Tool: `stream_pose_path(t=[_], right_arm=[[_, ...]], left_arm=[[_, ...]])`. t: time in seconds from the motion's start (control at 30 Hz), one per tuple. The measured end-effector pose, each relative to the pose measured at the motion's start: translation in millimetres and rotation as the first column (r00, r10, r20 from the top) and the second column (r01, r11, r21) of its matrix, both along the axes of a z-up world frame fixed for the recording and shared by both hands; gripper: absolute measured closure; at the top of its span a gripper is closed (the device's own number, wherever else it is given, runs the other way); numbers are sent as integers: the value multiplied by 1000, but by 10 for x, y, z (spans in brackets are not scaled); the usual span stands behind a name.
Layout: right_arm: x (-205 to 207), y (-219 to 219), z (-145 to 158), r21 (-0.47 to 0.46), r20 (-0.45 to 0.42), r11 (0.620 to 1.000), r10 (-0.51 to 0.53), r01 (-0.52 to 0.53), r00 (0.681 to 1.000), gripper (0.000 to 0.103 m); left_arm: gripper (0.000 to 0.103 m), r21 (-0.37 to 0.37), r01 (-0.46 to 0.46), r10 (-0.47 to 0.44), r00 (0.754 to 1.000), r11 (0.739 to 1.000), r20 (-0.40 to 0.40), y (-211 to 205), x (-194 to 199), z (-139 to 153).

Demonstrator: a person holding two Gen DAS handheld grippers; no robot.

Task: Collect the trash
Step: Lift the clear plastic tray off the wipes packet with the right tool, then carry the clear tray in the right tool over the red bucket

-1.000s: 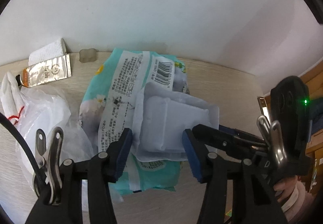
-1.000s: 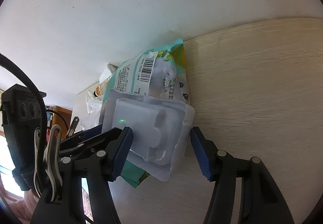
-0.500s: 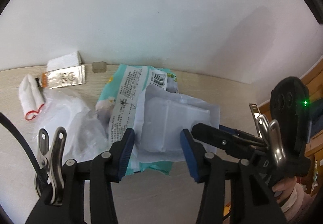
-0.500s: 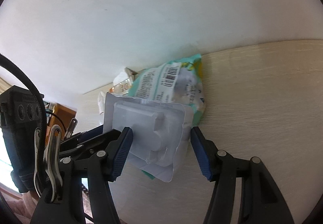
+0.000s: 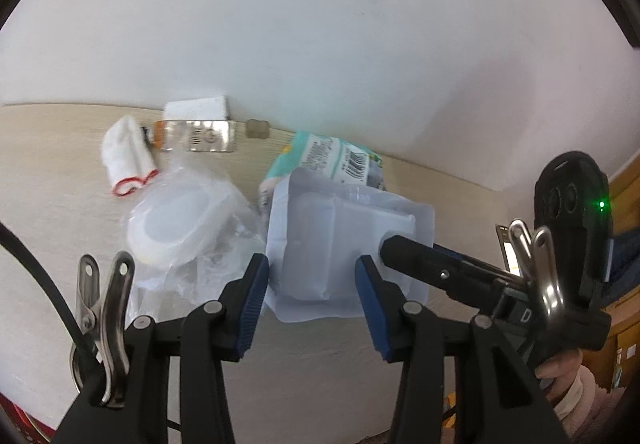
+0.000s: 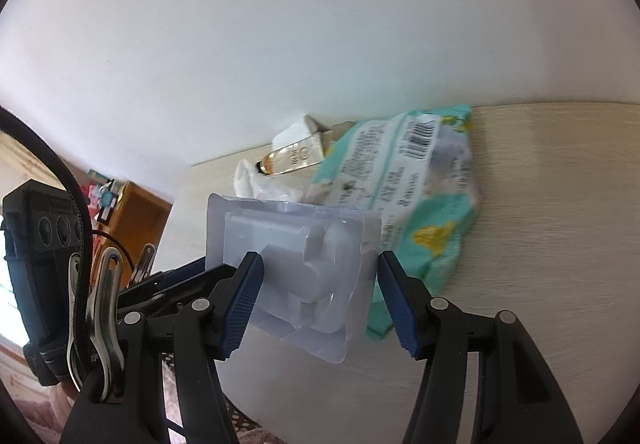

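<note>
The clear plastic blister tray (image 5: 344, 240) hangs above the counter (image 5: 48, 212), between the blue pads of both hand-held grippers. The left hand-held gripper (image 5: 312, 300) has just been closing its jaws; the tray's moulded bulge fills the gap between them and both pads appear to press on it, so it grips the tray. The right hand-held gripper (image 6: 320, 296) comes in from the tray's other side: its left pad lies against the tray, but whether its right pad touches I cannot tell. Behind the tray a teal wipes pack (image 6: 416, 196) lies on the counter. Left of the tray are a crumpled clear bag (image 5: 184, 228), a white roll (image 5: 128, 160) and a silver tube (image 5: 200, 134) by the wall
</note>
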State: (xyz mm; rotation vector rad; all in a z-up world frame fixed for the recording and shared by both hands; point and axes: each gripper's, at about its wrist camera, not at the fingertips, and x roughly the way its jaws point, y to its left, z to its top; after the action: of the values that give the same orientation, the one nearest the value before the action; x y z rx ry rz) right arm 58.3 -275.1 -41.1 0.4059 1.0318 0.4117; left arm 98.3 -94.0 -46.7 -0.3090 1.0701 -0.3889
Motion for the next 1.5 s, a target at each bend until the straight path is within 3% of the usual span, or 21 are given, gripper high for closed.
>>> stream_pose_path(t=[0.37, 0.9, 1.2, 1.5], right_arm=[[19, 534, 61, -5, 35, 998, 67, -67, 997, 42], [123, 1345, -103, 5, 45, 984, 180, -180, 983, 42], [135, 1950, -191, -7, 38, 957, 289, -288, 957, 42], [20, 2611, -259, -28, 29, 910, 413, -413, 910, 42]], left_arm=[[56, -16, -79, 80, 996, 997, 35, 455, -192, 158], [56, -14, -196, 196, 979, 981, 47, 1112, -622, 268], [56, -25, -303, 303, 952, 953, 37, 1615, -954, 236], [56, -44, -430, 431, 902, 902, 20, 2159, -1341, 165]])
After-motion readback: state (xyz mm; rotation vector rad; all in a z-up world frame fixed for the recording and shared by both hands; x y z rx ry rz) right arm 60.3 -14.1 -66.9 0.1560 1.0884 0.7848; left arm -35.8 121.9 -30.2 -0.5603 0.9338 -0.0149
